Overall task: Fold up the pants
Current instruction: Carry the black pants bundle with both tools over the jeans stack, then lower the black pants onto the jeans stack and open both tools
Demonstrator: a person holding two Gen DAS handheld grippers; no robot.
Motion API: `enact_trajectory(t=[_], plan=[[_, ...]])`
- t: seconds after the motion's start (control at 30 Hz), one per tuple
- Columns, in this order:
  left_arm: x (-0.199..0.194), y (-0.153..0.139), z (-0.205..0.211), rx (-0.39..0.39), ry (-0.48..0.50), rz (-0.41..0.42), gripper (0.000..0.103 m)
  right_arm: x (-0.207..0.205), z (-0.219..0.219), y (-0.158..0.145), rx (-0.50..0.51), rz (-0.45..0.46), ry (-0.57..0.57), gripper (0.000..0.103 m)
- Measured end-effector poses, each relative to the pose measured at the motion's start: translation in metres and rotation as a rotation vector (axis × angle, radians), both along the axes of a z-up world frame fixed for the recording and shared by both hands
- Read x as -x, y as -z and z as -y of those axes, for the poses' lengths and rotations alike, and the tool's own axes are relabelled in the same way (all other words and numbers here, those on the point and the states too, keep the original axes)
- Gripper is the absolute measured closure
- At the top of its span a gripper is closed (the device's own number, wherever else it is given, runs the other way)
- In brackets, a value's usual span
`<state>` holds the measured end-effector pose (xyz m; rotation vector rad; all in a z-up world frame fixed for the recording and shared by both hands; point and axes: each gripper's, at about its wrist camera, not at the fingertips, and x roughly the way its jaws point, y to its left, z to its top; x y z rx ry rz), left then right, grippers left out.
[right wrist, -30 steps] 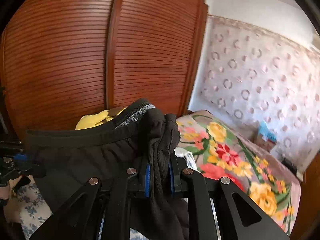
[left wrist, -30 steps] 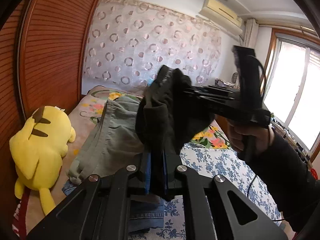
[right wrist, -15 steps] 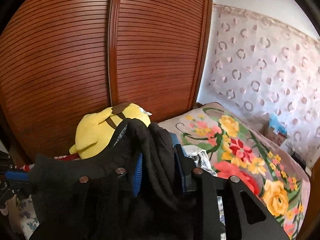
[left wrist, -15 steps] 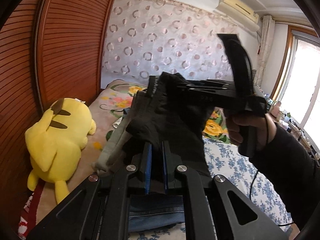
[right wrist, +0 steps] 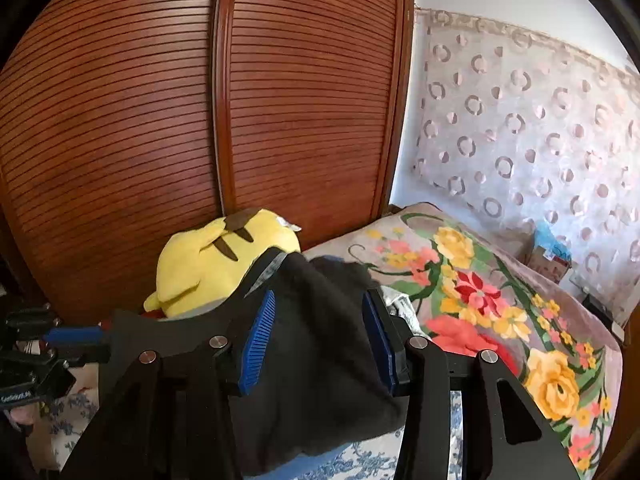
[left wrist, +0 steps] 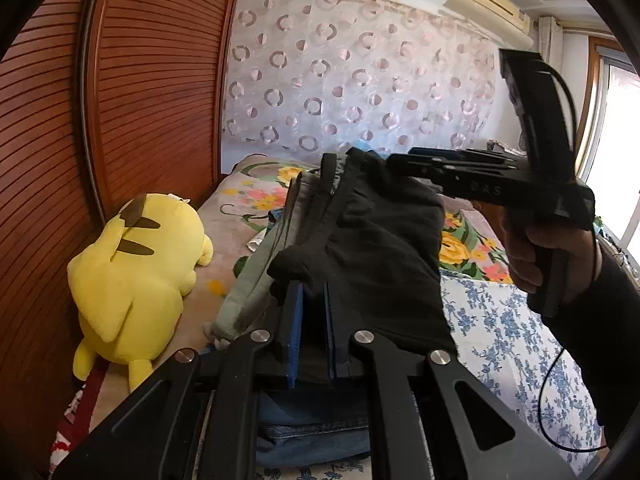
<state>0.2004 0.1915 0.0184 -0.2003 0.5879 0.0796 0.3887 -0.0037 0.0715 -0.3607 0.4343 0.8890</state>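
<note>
The black pants (left wrist: 372,248) hang in a folded bundle above the bed. My left gripper (left wrist: 312,292) is shut on their near edge, blue pads pinching the cloth. My right gripper (right wrist: 318,308) is open, its blue pads wide apart with the black pants (right wrist: 316,352) draped between and over them. In the left wrist view the right gripper (left wrist: 404,162) reaches in from the right at the top of the bundle. The left gripper (right wrist: 76,336) shows at the far left of the right wrist view, holding the cloth's other end.
Folded grey-green pants (left wrist: 260,276) and folded jeans (left wrist: 312,428) lie on the bed below. A yellow plush toy (left wrist: 132,276) lies by the wooden wardrobe (right wrist: 200,120). A floral blanket (right wrist: 500,312) covers the bed's head end; a blue-flowered sheet (left wrist: 500,344) lies to the right.
My right gripper has opened; its pads were clamped on the black pants before and now stand wide apart. Both grippers have lowered the bundle toward the bed.
</note>
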Motion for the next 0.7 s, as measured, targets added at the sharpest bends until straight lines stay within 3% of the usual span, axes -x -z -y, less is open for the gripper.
enact_trajectory(t=[0.67,0.7], plan=[[-0.005,0.004,-0.006,-0.030,-0.032,-0.029,0.092,-0.006,0.000,0.007,0.062,-0.025,0.039,0.056],[-0.005,0.004,-0.006,-0.032,-0.032,-0.033,0.087,-0.005,0.000,0.008,0.064,-0.027,0.042,0.056]])
